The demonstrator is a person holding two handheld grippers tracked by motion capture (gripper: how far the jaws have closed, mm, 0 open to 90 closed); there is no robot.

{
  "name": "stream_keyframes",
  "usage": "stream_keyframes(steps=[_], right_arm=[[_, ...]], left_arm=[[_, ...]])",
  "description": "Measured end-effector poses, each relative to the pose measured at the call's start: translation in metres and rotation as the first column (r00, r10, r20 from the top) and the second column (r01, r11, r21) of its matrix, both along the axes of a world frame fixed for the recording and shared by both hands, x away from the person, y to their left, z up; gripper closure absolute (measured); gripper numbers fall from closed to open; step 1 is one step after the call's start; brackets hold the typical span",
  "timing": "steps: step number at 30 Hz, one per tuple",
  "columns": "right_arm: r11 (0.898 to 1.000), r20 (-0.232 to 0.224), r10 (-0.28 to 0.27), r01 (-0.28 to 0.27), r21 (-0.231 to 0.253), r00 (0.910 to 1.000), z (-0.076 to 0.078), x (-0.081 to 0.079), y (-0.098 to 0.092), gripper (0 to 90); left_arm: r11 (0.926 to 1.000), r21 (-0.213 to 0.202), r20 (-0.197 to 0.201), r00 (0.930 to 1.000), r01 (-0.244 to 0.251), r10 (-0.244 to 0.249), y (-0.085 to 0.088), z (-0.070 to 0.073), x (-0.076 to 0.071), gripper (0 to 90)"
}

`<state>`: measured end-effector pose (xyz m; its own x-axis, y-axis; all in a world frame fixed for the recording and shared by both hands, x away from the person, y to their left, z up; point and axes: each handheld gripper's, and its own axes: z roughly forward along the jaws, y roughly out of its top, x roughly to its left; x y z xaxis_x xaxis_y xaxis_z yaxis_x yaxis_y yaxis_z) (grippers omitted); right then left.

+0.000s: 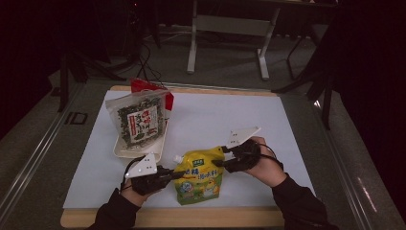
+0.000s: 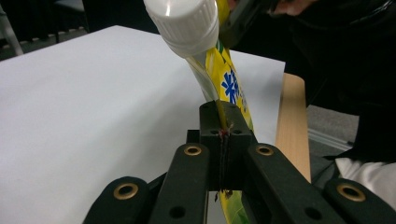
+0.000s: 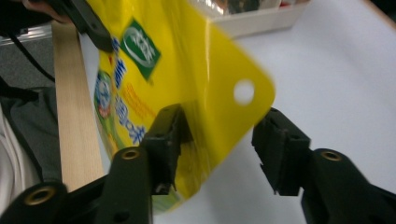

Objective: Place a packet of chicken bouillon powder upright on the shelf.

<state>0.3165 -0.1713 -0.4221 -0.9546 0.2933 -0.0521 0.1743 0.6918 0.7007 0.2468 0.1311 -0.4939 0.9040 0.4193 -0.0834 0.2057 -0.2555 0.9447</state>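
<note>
A yellow spouted pouch (image 1: 200,177) with a white screw cap (image 1: 178,158) lies near the table's front edge, between my two grippers. My left gripper (image 1: 176,175) is shut on the pouch's left edge just below the cap; in the left gripper view the jaws (image 2: 222,123) pinch the thin yellow seam (image 2: 229,84) under the cap (image 2: 184,23). My right gripper (image 1: 223,156) is at the pouch's upper right corner. In the right gripper view its jaws (image 3: 222,126) stand apart around the corner with the hang hole (image 3: 196,70), and the right pad is clear of the pouch.
A white tray (image 1: 125,152) at the left holds a seaweed snack bag (image 1: 139,120), with a red packet (image 1: 143,86) behind it. A white sheet (image 1: 230,110) covers the table, and a wooden strip (image 1: 191,218) runs along the front. Metal stand legs (image 1: 225,48) are beyond the table.
</note>
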Motion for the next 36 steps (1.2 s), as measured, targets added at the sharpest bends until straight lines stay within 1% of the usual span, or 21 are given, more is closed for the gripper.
stream_keyframes(steps=[2,4,5,7,8,10,11,13,14,15,17,20,22,23,25,28,30,31,32,33,36], right_arm=[[1.000,-0.029,0.003,-0.003,-0.001,0.9996,-0.005,0.002,-0.002,52.7],[1.000,-0.046,0.016,-0.015,0.010,0.9988,-0.006,0.002,-0.003,59.7],[0.999,-0.051,0.029,-0.028,0.016,0.9983,-0.006,0.002,-0.003,60.0],[0.999,-0.051,0.045,-0.044,0.022,0.9977,-0.003,0.000,-0.003,66.4],[0.998,-0.056,0.059,-0.058,0.029,0.9967,-0.001,0.000,-0.003,66.7],[0.997,-0.057,0.077,-0.075,0.034,0.9954,0.003,-0.002,-0.002,74.8],[0.995,-0.064,0.094,-0.092,0.032,0.9935,0.004,-0.002,-0.001,74.5],[0.994,-0.069,0.109,-0.108,0.012,0.9917,0.005,-0.004,0.000,79.8],[0.993,-0.074,0.118,-0.118,0.007,0.9902,0.005,-0.004,0.001,80.4],[0.991,-0.086,0.132,-0.131,0.007,0.9876,0.006,-0.005,0.001,85.3],[0.987,-0.092,0.158,-0.160,-0.008,0.9830,0.007,-0.008,0.001,89.0],[0.985,-0.088,0.168,-0.170,-0.019,0.9819,0.011,-0.011,0.001,89.9],[0.985,-0.089,0.172,-0.173,-0.005,0.9810,0.014,-0.013,0.000,90.0],[0.984,-0.084,0.175,-0.176,-0.002,0.9810,0.016,-0.014,0.000,90.0],[0.984,-0.073,0.181,-0.180,0.008,0.9808,0.020,-0.016,0.000,90.0],[0.983,-0.047,0.183,-0.183,0.008,0.9820,0.027,-0.018,0.000,90.0],[0.984,-0.020,0.177,-0.177,0.014,0.9839,0.032,-0.018,-0.001,90.0],[0.985,-0.015,0.170,-0.170,0.020,0.9853,0.035,-0.017,-0.002,90.0],[0.985,-0.011,0.171,-0.171,0.024,0.9852,0.038,-0.016,-0.002,90.0],[0.987,0.004,0.156,-0.156,0.030,0.9877,0.041,-0.015,-0.003,90.0],[0.990,0.024,0.133,-0.134,0.046,0.9908,0.051,-0.009,-0.004,90.0]], left_arm=[[1.0000,-0.004,-0.002,1.0000,0.002,-0.002,0.000,0.000,0.000,90.0],[1.0000,-0.007,-0.006,1.0000,0.007,-0.007,0.000,0.000,0.000,90.0],[0.9999,-0.007,-0.002,0.9999,0.011,-0.011,0.000,0.000,0.000,90.0],[0.9998,-0.006,-0.001,0.9998,0.017,-0.017,-0.001,0.001,0.000,90.0],[0.9998,-0.005,0.004,0.9998,0.018,-0.018,-0.001,0.001,-0.001,90.0],[0.9996,-0.002,0.007,0.9996,0.027,-0.027,-0.002,0.002,-0.002,90.0],[0.9997,0.000,0.013,0.9996,0.026,-0.026,-0.002,0.003,-0.003,90.0],[0.9995,-0.003,0.012,0.9995,0.031,-0.030,-0.002,0.003,-0.003,90.0],[0.9994,-0.008,0.009,0.9994,0.033,-0.033,-0.001,0.003,-0.004,90.0],[0.9993,-0.005,0.008,0.9993,0.036,-0.036,-0.002,0.003,-0.004,90.0],[0.9992,-0.005,0.012,0.9992,0.039,-0.039,-0.002,0.004,-0.005,90.0],[0.9991,-0.009,0.021,0.9989,0.041,-0.041,-0.001,0.006,-0.006,90.0],[0.9987,-0.015,0.022,0.9986,0.048,-0.048,0.000,0.009,-0.007,90.0],[0.9987,-0.015,0.032,0.9984,0.048,-0.048,0.000,0.009,-0.007,90.0],[0.9984,-0.030,0.024,0.9987,0.047,-0.046,0.001,0.010,-0.007,89.4],[0.9990,-0.025,0.032,0.9989,0.036,-0.036,0.001,0.010,-0.008,80.5],[0.9997,-0.020,0.024,0.9996,0.013,-0.013,0.002,0.009,-0.008,62.8],[0.9996,-0.027,0.030,0.9995,-0.002,0.003,0.003,0.009,-0.009,58.5],[0.9991,-0.036,0.030,0.9993,-0.021,0.022,0.003,0.008,-0.009,50.2],[0.9986,-0.039,0.024,0.9990,-0.036,0.037,0.004,0.007,-0.009,41.7],[0.9975,-0.052,0.001,0.9989,-0.048,0.048,0.007,0.006,-0.008,26.2]])
